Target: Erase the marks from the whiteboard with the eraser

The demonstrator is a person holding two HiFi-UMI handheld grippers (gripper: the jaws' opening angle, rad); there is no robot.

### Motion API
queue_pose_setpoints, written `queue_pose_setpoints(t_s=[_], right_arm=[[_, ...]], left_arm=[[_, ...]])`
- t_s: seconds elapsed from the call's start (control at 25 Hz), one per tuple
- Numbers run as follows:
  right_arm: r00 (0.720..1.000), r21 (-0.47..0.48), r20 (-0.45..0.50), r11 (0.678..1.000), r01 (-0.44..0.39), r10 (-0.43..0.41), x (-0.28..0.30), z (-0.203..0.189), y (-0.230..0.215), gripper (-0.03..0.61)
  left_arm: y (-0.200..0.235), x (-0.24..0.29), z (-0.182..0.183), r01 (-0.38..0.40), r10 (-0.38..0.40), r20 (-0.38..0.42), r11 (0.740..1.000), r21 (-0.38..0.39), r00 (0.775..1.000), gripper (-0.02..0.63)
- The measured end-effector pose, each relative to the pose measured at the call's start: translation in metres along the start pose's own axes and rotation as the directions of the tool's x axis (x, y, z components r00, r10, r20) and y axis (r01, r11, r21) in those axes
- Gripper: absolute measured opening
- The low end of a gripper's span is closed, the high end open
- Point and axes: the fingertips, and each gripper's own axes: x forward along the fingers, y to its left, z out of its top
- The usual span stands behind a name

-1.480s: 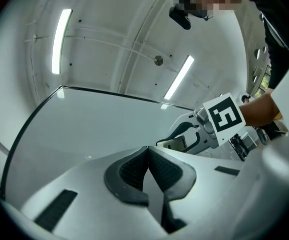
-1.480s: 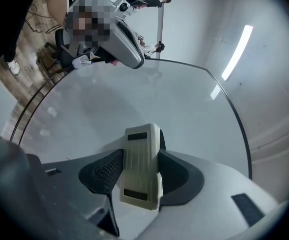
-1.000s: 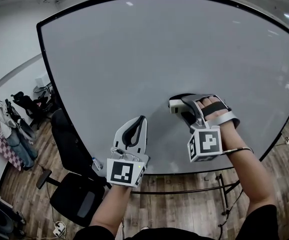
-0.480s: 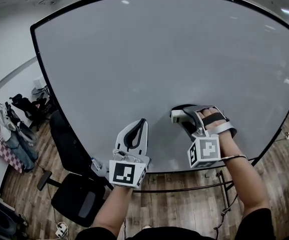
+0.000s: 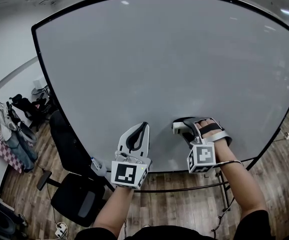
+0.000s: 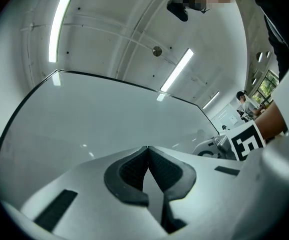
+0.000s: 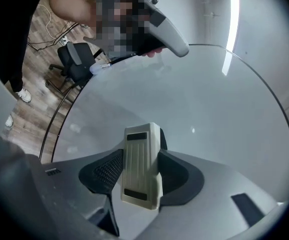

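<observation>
The right tool (image 7: 140, 146) pinches the white eraser (image 7: 141, 179) near the lower edge of the whiteboard (image 5: 159, 59), apparently touching the board. The left tool (image 6: 148, 151), jaws pressed together and empty, hovers just left of it.

The left gripper (image 5: 143, 127) sits before the lower edge of the whiteboard (image 5: 159, 59), the right gripper (image 5: 180, 125) beside it on the right with the eraser (image 7: 141, 166) between its jaws, and an office chair (image 5: 74, 196) stands lower left.
</observation>
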Motion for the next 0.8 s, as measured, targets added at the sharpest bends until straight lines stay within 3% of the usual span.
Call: queue_pose_setpoints(t_s=[0.36, 0.52, 0.68, 0.8], right_arm=[[0.997, -0.051, -0.035, 0.996, -0.069, 0.067, 0.005, -0.003, 0.056, 0.252], [0.998, 0.113, 0.064, 0.993, -0.022, 0.015, -0.019, 0.015, 0.050, 0.253], [0.980, 0.366, 0.148, 0.928, 0.067, -0.130, -0.045, 0.026, 0.025, 0.253], [0.953, 0.544, 0.166, 0.830, 0.125, -0.252, -0.067, 0.020, 0.004, 0.254]], left_arm=[[-0.004, -0.005, -0.007, 0.019, -0.020, -0.023, 0.998, -0.063, 1.000, 0.020], [-0.004, -0.009, -0.019, 0.008, -0.012, -0.053, 0.996, -0.089, 0.999, 0.020], [-0.005, -0.012, -0.034, -0.002, -0.009, -0.085, 0.993, -0.121, 0.996, 0.020], [-0.011, -0.010, -0.043, 0.002, -0.016, -0.099, 0.990, -0.138, 0.995, 0.020]])
